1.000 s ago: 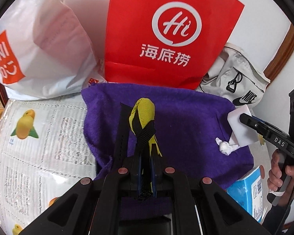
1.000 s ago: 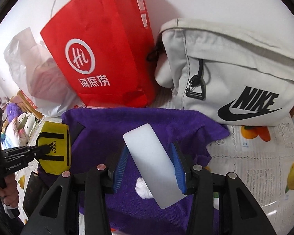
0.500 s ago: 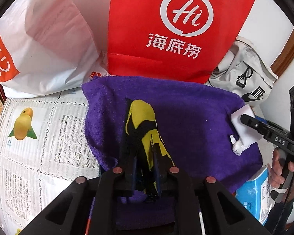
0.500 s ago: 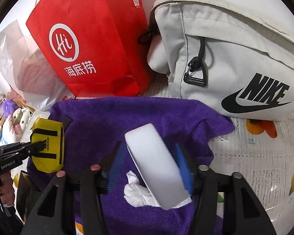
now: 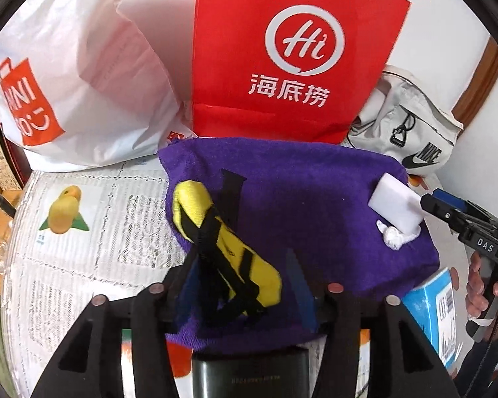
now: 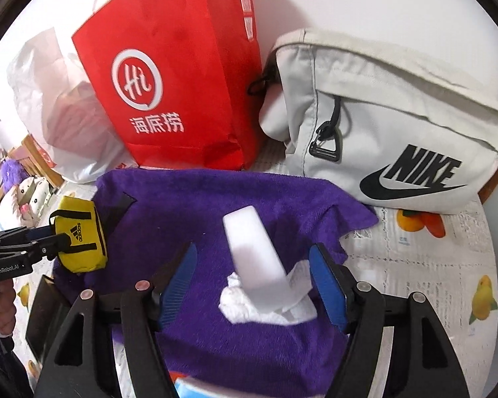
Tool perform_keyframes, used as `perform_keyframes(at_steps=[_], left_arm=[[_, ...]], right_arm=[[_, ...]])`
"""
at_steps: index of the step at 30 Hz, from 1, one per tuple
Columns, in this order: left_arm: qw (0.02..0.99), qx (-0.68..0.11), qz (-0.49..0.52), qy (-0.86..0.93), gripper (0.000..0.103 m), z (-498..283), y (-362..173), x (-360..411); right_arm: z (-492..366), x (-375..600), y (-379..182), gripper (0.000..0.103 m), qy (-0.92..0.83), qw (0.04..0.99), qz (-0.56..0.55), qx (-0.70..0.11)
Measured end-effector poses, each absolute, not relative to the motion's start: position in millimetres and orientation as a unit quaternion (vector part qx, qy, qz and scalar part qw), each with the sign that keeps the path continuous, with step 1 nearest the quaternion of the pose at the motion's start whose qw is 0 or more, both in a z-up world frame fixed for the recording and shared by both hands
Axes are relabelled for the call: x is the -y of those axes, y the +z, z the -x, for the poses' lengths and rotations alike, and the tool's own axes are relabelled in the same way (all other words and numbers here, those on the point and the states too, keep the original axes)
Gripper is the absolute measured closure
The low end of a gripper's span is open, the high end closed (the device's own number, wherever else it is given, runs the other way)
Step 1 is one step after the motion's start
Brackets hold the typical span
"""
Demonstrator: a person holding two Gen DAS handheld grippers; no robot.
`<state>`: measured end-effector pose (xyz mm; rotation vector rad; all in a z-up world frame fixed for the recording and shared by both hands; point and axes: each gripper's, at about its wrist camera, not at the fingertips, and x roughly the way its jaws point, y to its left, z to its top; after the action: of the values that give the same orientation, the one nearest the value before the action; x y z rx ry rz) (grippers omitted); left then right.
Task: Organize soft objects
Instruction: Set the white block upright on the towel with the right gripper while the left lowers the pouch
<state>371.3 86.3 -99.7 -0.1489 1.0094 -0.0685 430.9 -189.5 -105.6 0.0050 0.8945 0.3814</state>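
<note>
A purple towel [image 5: 308, 199] [image 6: 189, 205] is spread over the table's middle. A yellow and black Adidas pouch [image 5: 222, 245] [image 6: 81, 238] lies on the towel's left part, between the open fingers of my left gripper [image 5: 242, 278]. A white sponge block [image 6: 254, 255] [image 5: 395, 205] rests on the towel, leaning on a crumpled white tissue [image 6: 265, 305] [image 5: 393, 237]. My right gripper [image 6: 255, 275] is open around the sponge, blue pads apart from it.
A red paper bag [image 5: 292, 56] [image 6: 169, 86] stands behind the towel. A white plastic bag [image 5: 76, 76] is at the left, a grey Nike bag [image 6: 391, 126] at the right. A blue box [image 5: 431, 311] and a dark box [image 5: 252, 374] lie near the front.
Both grippers have opened. The left let the yellow pouch down onto the towel. The right let go of the sponge, which now rests on the tissue.
</note>
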Motion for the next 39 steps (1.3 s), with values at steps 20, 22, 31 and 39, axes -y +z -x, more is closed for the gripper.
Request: perform_keyframes(at_steps=[20,22,31,39], left_arm=[[0.892,-0.437,0.063,-0.097,0.028,-347,-65,-48],[0.895,-0.431,0.063,-0.1,0.028,-348,-60,-46],[0.901,-0.423,0.069,-0.071,0.028,-338,-51,-64],[0.9,-0.427,0.08,-0.015,0.028,-307,-53,-104]], right_arm=[[-367,202,-79,0.033,0.2,0.895,-0.011,-0.399],[-365,205,-78,0.033,0.2,0.896,-0.017,-0.397],[-359,210,-76,0.033,0.202,0.897,-0.026,-0.393],[-335,208,-75,0.033,0.206,0.896,-0.03,-0.392]])
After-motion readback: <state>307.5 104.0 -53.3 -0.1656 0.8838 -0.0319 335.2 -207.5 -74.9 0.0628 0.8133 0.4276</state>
